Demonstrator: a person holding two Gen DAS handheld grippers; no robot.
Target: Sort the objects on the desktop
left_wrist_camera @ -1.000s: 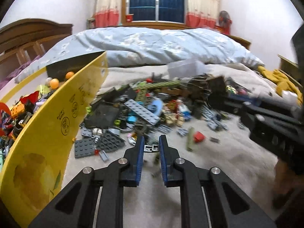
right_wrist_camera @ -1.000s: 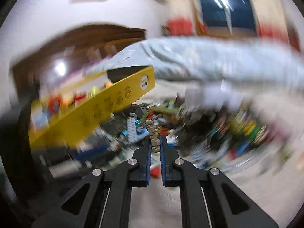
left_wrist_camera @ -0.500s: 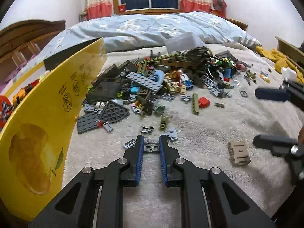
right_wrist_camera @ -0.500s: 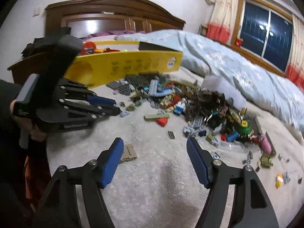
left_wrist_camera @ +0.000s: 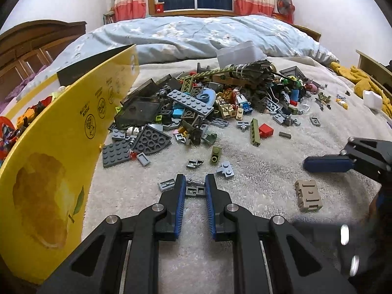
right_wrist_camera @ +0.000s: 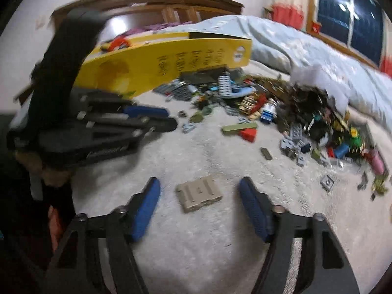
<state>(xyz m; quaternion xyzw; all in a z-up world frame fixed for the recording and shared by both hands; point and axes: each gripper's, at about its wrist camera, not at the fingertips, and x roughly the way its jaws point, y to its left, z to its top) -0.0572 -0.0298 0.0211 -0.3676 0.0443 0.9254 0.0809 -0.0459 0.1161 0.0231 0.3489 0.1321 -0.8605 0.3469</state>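
My left gripper (left_wrist_camera: 195,183) is shut on a small grey plate piece (left_wrist_camera: 195,191) just above the white blanket (left_wrist_camera: 245,232). A tan brick (right_wrist_camera: 198,194) lies flat on the blanket between the blue pads of my right gripper (right_wrist_camera: 199,183). Those jaws are closing, and a gap shows on both sides of the brick. In the left wrist view the same tan brick (left_wrist_camera: 308,195) lies to the right, under one of the right gripper's fingers (left_wrist_camera: 325,165). A heap of mixed bricks (left_wrist_camera: 208,98) lies farther back. The yellow box (left_wrist_camera: 61,159) with sorted toys stands at the left.
A clear plastic tub (left_wrist_camera: 238,54) and a blue quilt (left_wrist_camera: 196,34) lie behind the heap. Yellow cloth (left_wrist_camera: 362,83) sits at the far right edge. Loose small pieces (right_wrist_camera: 328,181) are scattered right of the tan brick. The left gripper (right_wrist_camera: 169,118) and a person's hand holding it fill the right wrist view's left side.
The right gripper held the tan brick a second ago, let it go onto the blanket with jaws wide, and has now sunk around it with jaws narrower. The left gripper keeps its grey piece.
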